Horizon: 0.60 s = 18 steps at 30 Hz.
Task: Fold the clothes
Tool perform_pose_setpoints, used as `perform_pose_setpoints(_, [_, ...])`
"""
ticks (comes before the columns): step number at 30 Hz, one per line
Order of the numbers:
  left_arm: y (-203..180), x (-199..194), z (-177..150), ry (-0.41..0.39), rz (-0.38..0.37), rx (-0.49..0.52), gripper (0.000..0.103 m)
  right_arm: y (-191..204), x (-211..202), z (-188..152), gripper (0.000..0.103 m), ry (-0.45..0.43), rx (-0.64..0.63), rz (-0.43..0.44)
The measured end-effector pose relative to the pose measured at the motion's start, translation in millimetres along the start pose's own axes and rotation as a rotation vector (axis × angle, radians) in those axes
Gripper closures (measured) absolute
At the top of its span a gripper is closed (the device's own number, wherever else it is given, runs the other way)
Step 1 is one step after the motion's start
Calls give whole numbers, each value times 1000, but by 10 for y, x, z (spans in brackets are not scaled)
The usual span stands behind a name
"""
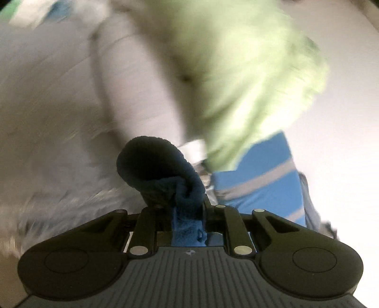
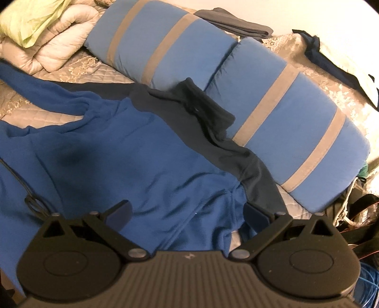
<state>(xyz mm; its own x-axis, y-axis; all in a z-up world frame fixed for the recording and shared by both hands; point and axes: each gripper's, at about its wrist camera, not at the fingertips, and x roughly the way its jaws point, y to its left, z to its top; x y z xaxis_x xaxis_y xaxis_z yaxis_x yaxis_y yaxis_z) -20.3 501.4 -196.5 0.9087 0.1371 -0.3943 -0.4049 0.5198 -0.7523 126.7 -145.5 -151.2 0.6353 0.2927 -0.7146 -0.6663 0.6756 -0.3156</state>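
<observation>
Left gripper (image 1: 182, 201): fingers drawn close together, pinching a bunched fold of dark blue fleece fabric (image 1: 163, 170) that rises in a rounded hump ahead of the tips; a lighter blue strip of the same cloth runs back between the linkage arms. The left wrist view is heavily motion-blurred. Behind the pinched cloth: a pale green cloth (image 1: 248, 71) at upper centre, a whitish quilted comforter (image 1: 59, 94) to the left, and a blue striped cushion (image 1: 260, 170) at right. Right gripper (image 2: 187, 213): fingers spread wide, holding nothing, hovering over the blue garment (image 2: 118, 154), which lies spread and wrinkled on the quilted bedcover (image 2: 78, 78). The garment has a navy panel and sleeve (image 2: 213, 123) along its far edge, the sleeve end draped against a long blue cushion with grey stripes (image 2: 296, 132). A second matching cushion (image 2: 161, 40) lies beyond it, end to end. A folded dark garment (image 2: 239, 23) sits behind the cushions. In the right wrist view, the cream comforter (image 2: 56, 45) with the pale green cloth (image 2: 30, 21) on top occupies the upper left corner. Dark clothing (image 2: 331, 59) lies at the far right edge of the bed.
</observation>
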Motion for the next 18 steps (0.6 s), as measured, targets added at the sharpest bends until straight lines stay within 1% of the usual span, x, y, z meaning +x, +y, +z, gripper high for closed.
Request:
perform_pose_setpoints(4, [-508, 7, 109, -10, -29, 173, 86, 39, 91, 55, 0, 13, 38, 64])
perform_pose_setpoints(8, [-968, 53, 214, -30, -61, 287, 86, 128, 220, 134, 0, 5, 21, 95])
perform_pose_setpoints(11, [-1279, 71, 268, -55, -94, 342, 86, 181, 360, 233, 0, -12, 10, 135])
perform_pose_setpoints(15, [-1652, 164, 295, -86, -118, 416, 86, 271, 626, 409, 0, -48, 18, 233])
perform_pose_setpoints(18, [-1931, 235, 315, -110, -135, 472, 87, 388, 912, 576, 0, -70, 27, 288])
